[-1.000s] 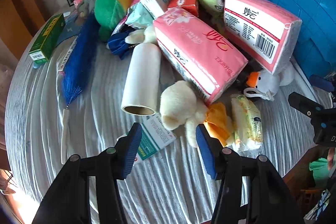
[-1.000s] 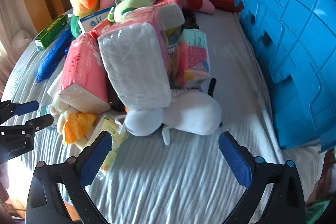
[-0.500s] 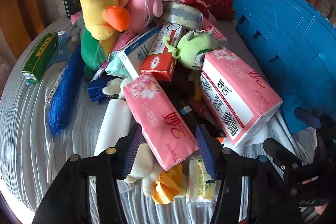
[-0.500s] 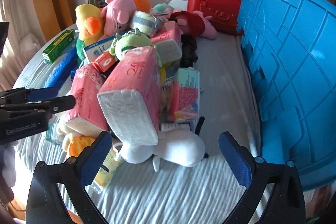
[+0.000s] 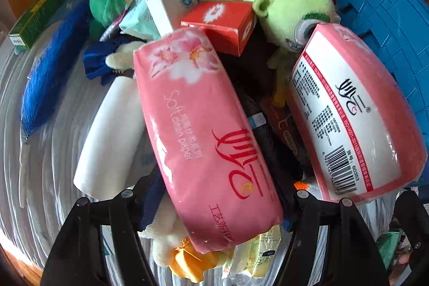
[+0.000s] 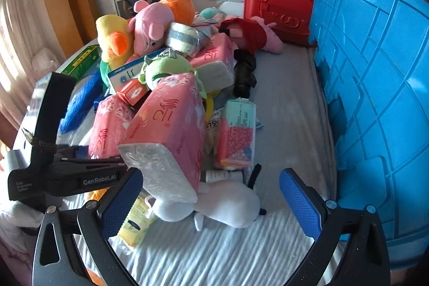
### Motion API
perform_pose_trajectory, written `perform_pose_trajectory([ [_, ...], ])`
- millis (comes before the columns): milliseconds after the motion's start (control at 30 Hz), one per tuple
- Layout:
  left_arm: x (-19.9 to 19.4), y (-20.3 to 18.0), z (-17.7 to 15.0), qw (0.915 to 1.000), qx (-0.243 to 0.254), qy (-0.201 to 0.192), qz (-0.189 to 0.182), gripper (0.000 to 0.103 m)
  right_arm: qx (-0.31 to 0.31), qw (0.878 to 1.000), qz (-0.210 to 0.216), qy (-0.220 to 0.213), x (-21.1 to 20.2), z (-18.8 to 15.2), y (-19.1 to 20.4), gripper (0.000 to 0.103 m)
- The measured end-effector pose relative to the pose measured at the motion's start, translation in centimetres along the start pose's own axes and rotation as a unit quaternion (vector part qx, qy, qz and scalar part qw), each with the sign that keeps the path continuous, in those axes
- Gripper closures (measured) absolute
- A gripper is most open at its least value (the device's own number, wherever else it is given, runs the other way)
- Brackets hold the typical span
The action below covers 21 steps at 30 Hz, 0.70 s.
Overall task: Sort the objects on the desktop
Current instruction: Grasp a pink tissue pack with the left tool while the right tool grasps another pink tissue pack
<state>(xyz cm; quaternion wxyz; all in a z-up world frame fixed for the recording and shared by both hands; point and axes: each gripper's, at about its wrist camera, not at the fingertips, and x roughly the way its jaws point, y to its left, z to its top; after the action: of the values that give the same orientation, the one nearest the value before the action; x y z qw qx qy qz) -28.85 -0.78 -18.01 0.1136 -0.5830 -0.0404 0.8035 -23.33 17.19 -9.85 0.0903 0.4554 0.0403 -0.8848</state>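
Observation:
A heap of desktop objects lies on the striped cloth (image 6: 214, 253). A pink tissue pack (image 5: 203, 130) lies slanted on top of the heap. My left gripper (image 5: 222, 192) points down over the pack's near end, which sits between its jaws. The jaws are opening and I see no pad pressing on the pack. A second pink pack (image 5: 351, 111) leans to the right, with a green one-eyed plush (image 5: 292, 10) behind it. My right gripper (image 6: 210, 195) is open and holds nothing. A white plush (image 6: 228, 205) lies just ahead of it. The left gripper (image 6: 118, 165) reaches in from the left.
A blue crate (image 6: 375, 98) stands on its side along the right edge, with a red case (image 6: 278, 10) behind it. A white roll (image 5: 112, 136), a blue duster (image 5: 51, 79), a green box (image 5: 37, 15) and a yellow duck plush (image 6: 112, 39) lie on the left.
My left gripper has moved in over the heap, so the pink pack that lay ahead now sits between its jaws, which stand wider. The right view has drawn back and up.

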Motion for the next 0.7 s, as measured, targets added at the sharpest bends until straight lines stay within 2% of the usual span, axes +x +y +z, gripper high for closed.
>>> perform_pose_trajectory([
  [67, -0.3, -0.2, -0.1, 0.9998, 0.009, -0.01, 0.014, 0.036, 0.001, 1.0, 0.016, 0.005, 0.4, 0.3, 0.4, 0.0],
  [133, -0.7, -0.2, -0.2, 0.9997, 0.01, -0.018, 0.012, 0.045, -0.002, 1.0, 0.023, 0.004, 0.6, 0.6, 1.1, 0.0],
  [233, -1.5, 0.3, -0.4, 0.9995, 0.005, -0.032, 0.004, 0.051, -0.01, 1.0, 0.021, -0.002, 1.0, 1.2, 2.3, 0.0],
  [300, -2.2, 0.4, -0.6, 0.9991, 0.008, -0.042, 0.006, 0.052, -0.015, 1.0, 0.019, -0.004, 1.3, 1.5, 3.0, 0.002],
  [367, -3.0, 0.3, -0.9, 0.9981, 0.02, -0.056, 0.019, 0.052, -0.019, 1.0, 0.02, -0.001, 1.8, 1.7, 3.6, 0.011],
  [433, -4.0, 0.1, -1.2, 0.9966, 0.029, -0.071, 0.028, 0.053, -0.016, 1.0, 0.019, 0.006, 2.5, 1.9, 3.9, 0.031],
  [500, -4.7, 0.0, -1.4, 0.995, 0.038, -0.083, 0.039, 0.053, -0.011, 1.0, 0.018, 0.012, 3.1, 1.8, 4.0, 0.035],
  [533, -5.1, 0.0, -1.5, 0.9942, 0.043, -0.088, 0.045, 0.053, -0.01, 1.0, 0.016, 0.014, 3.4, 1.8, 4.0, 0.04],
  [567, -5.3, -0.1, -1.6, 0.9934, 0.049, -0.091, 0.049, 0.053, -0.01, 1.0, 0.013, 0.016, 3.7, 1.7, 4.0, 0.049],
  [700, -6.7, -1.2, -1.9, 0.9883, 0.07, -0.114, 0.073, 0.053, -0.01, 1.0, 0.009, 0.008, 3.3, 1.7, 4.1, 0.052],
])
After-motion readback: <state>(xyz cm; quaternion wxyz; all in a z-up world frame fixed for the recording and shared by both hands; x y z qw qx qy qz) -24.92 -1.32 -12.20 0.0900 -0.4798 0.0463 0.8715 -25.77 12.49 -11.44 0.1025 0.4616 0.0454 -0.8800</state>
